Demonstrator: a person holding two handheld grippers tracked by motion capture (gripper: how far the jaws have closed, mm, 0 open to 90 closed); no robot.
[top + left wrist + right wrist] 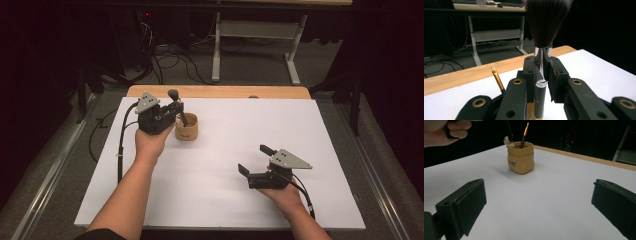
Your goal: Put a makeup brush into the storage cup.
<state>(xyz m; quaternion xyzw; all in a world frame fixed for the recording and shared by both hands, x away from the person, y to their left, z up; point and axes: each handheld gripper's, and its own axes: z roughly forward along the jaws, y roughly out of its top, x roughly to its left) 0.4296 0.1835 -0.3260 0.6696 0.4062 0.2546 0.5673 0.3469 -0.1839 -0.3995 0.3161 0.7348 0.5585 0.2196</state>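
- big makeup brush (543,50): dark fluffy bristle head on top, shiny silver ferrule, dark grey handle below; upright, clamped at the ferrule, handle end down in the pot, head above the pot in the high view (173,93)
- tan pot (521,157): small soft bag-shaped holder, rolled rim, small dark print on the side; upright on the white mat, far left part of it (186,126)
- thin brush (524,135): gold ferrule, pale tip, dark handle; standing in the pot, leaning to one side (497,79)
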